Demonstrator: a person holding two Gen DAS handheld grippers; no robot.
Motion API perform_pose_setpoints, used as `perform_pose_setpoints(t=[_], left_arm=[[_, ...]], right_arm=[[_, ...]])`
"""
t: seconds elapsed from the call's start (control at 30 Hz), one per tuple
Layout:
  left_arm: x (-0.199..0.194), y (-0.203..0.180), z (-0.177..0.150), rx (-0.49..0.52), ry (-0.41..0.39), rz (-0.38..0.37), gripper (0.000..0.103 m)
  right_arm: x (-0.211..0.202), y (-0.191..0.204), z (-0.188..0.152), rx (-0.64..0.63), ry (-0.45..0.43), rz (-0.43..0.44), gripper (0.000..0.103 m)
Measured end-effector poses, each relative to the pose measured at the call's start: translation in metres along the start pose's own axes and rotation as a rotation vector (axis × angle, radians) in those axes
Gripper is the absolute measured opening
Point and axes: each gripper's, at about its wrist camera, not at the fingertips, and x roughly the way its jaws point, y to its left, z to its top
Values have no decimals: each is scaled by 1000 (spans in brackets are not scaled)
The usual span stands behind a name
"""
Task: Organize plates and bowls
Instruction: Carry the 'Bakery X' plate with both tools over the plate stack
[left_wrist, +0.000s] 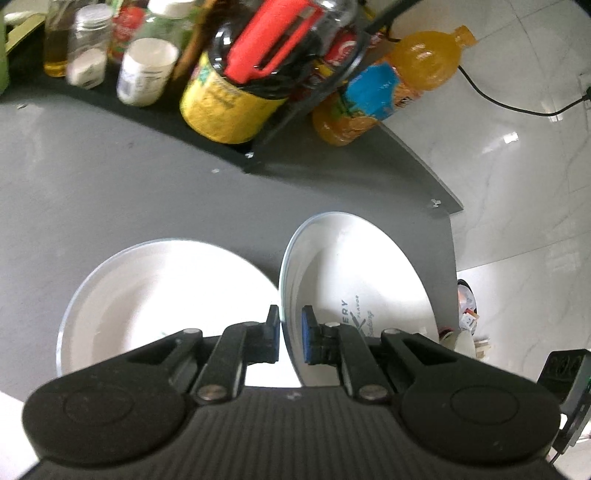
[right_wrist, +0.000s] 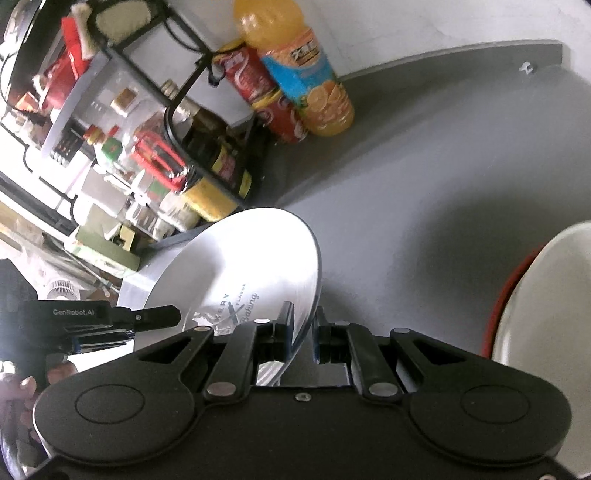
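Observation:
A white plate printed with "Bakery Flavor Baking" (left_wrist: 354, 273) (right_wrist: 255, 258) is tilted up off the grey table (left_wrist: 110, 177). My left gripper (left_wrist: 291, 334) is shut on its left rim, and in the right wrist view the left gripper (right_wrist: 162, 317) shows at that same edge. My right gripper (right_wrist: 303, 332) is shut on the plate's right rim. A second plain white plate (left_wrist: 166, 295) lies flat on the table just left of the held one. A white bowl with a red underside (right_wrist: 546, 295) sits at the right edge of the right wrist view.
A black wire rack (right_wrist: 184, 96) crowded with bottles and jars stands at the back, with a yellow-labelled bottle (left_wrist: 225, 107) and a white jar (left_wrist: 146, 72). An orange juice bottle (left_wrist: 406, 74) (right_wrist: 306, 74) and red cans (right_wrist: 273, 99) stand beside it. The table's right edge (left_wrist: 452, 240) drops to a tiled floor.

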Motion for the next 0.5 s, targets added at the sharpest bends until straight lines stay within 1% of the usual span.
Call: perform_pose_setpoints(t=[0.27,0.5], left_arm=[[-10,30,-13,-18,4,5,10],[-10,51,-23,-43,19,4,9]], right_arm=[[8,17,-11,-16,27,-9,10],[14,25,-22,-20,51,-34,10]])
